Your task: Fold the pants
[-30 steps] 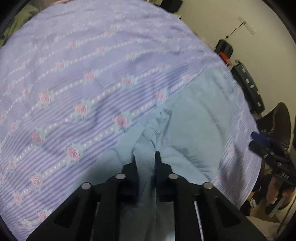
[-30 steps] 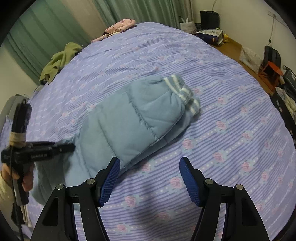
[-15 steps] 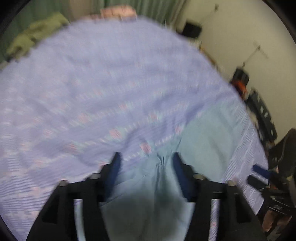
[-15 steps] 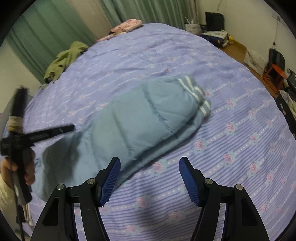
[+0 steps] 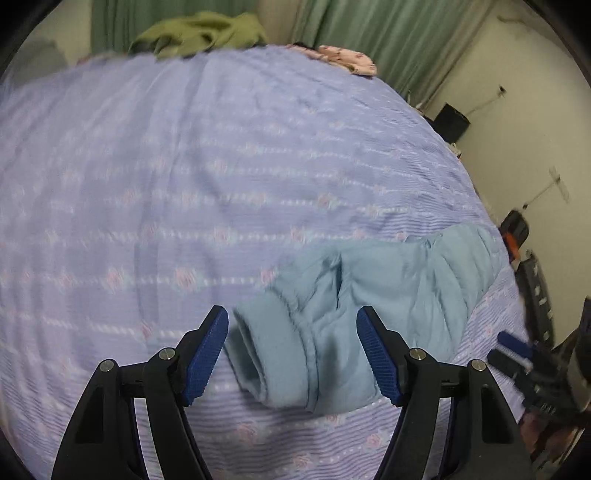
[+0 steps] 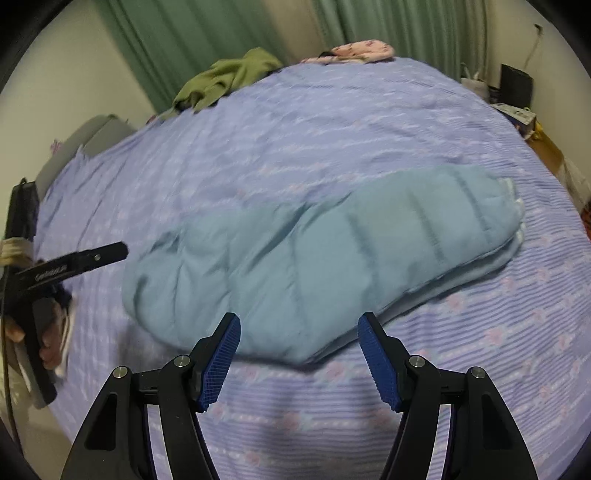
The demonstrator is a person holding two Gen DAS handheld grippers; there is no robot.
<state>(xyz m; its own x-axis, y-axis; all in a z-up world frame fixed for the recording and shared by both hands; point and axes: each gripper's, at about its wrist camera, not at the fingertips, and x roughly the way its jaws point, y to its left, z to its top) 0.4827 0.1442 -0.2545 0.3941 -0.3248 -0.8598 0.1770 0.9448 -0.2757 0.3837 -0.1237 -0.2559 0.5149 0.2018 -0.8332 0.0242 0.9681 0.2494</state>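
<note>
The pants are pale blue, quilted, with white stripes at one end — lying on a bedspread of lilac stripes, dotted white lines and pink roses. At the upper frame, green curtains, an olive garment and a pink floral cloth; both tongs black with blue pads.

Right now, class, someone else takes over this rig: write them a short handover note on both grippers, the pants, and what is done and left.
Left gripper: open, holding nothing, above the pants' cuff end.
Right gripper: open, empty, at the near edge of the pants.
The light blue padded pants lie on the purple flowered bedspread, folded lengthwise, one leg on the other.
Left: fold them across.
</note>
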